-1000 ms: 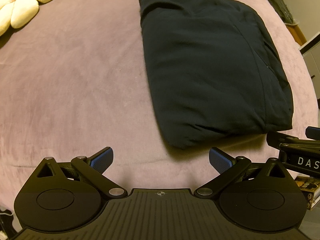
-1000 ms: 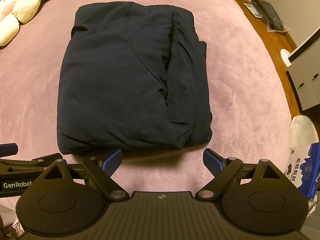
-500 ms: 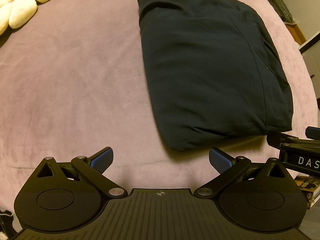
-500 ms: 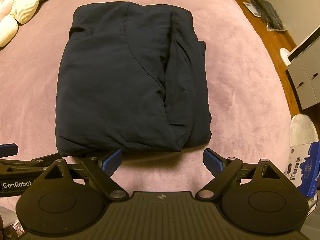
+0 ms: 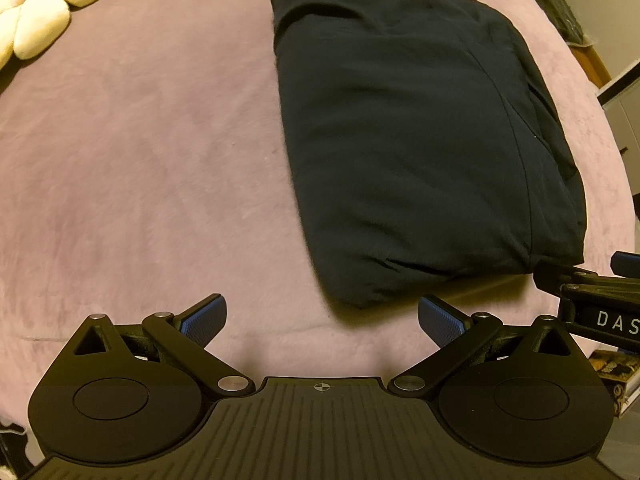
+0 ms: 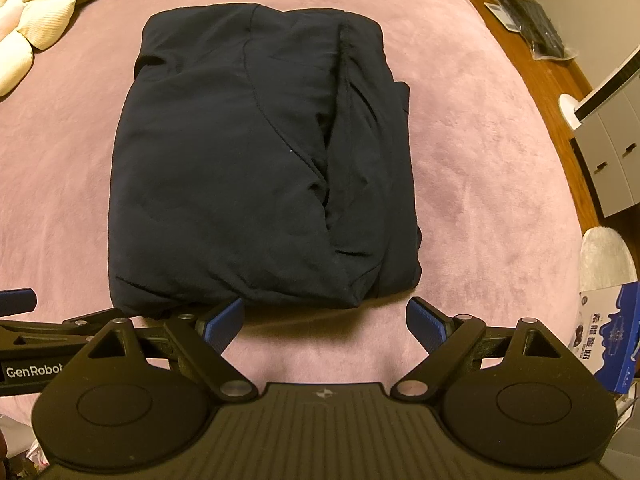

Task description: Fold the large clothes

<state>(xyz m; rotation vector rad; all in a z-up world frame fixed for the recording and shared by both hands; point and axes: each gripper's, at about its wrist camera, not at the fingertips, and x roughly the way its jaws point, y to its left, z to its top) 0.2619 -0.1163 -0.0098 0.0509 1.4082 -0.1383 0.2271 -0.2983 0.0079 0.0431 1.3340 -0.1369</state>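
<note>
Nearest the cameras, the left gripper (image 5: pixel 322 316) and the right gripper (image 6: pixel 324 320) both hang over the near side of the bed (image 5: pixel 140 160), jaws wide and empty, pointing down at the pink cover. Just beyond them lies the garment (image 6: pixel 248 160), a dark bundle folded into a thick rectangle; its near edge sits just ahead of the right gripper's blue pads (image 6: pixel 222 322), apart from them, and off to the right of the left gripper. The fold looks about finished, so the step in hand seems to be a last check or tidy. To do that well, press the loose flap along the right side flat, and square the near corners without dragging the whole stack across the soft cover. Whether the layers underneath lie even is hard to judge, since the cloth is so dark. Farther off, a cushion (image 6: pixel 28 32) rests at the bed's far left, well clear.
</note>
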